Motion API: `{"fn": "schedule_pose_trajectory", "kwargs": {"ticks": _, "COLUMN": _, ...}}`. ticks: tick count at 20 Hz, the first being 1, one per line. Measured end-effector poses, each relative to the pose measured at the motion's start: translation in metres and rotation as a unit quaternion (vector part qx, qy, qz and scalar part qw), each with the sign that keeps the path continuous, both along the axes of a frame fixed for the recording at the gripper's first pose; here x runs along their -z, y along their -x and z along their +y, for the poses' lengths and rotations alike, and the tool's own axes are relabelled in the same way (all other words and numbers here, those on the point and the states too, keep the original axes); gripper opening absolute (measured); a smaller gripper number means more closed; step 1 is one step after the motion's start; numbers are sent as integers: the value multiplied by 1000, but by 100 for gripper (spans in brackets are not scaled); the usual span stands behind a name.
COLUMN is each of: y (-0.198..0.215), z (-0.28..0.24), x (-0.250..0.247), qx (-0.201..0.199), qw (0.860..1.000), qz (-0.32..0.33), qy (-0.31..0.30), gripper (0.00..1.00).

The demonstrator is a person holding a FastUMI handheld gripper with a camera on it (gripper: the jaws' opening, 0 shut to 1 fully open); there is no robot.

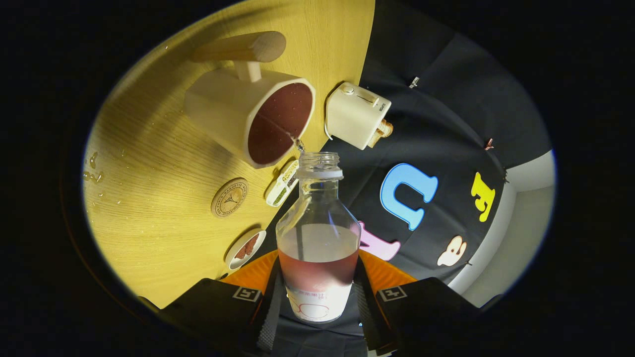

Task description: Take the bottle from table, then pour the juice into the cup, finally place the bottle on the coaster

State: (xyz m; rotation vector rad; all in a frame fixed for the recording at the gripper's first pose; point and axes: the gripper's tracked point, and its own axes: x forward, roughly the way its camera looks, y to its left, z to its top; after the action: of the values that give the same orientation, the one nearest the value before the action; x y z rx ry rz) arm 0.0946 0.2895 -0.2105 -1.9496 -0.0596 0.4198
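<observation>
Status of task: pouring step in progress, by judgement well advanced; the placing on the coaster (229, 198) is not yet done. Gripper (317, 297): both fingers pressed against the lower body of the bottle (318, 238), one on each side, closed to the bottle's width. Bottle: clear, uncapped, tipped so that its open mouth sits just beside the rim of the cup (250, 116); holds a reddish juice (317, 272) in its lower part, upper part empty; a thin stream or drip shows between mouth and cup rim. Cup: pale, with a wooden handle, standing on the wooden table (163, 198); contains dark reddish liquid up close to the rim. Coaster: round, wooden, bare, lying on the table near the cup. Other items: a small pale box-like appliance (357, 115) beyond the cup; a small saucer (245, 249) with a brownish item in it; a few droplets (93, 168) on the table well apart from the cup.
</observation>
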Motion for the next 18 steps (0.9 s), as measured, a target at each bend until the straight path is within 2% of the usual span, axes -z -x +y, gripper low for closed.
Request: {"fn": "schedule_pose_trajectory", "kwargs": {"ticks": 18, "y": -6, "z": 33, "x": -18, "qx": -97, "qw": 991, "qz": -41, "qy": 80, "gripper": 70}}
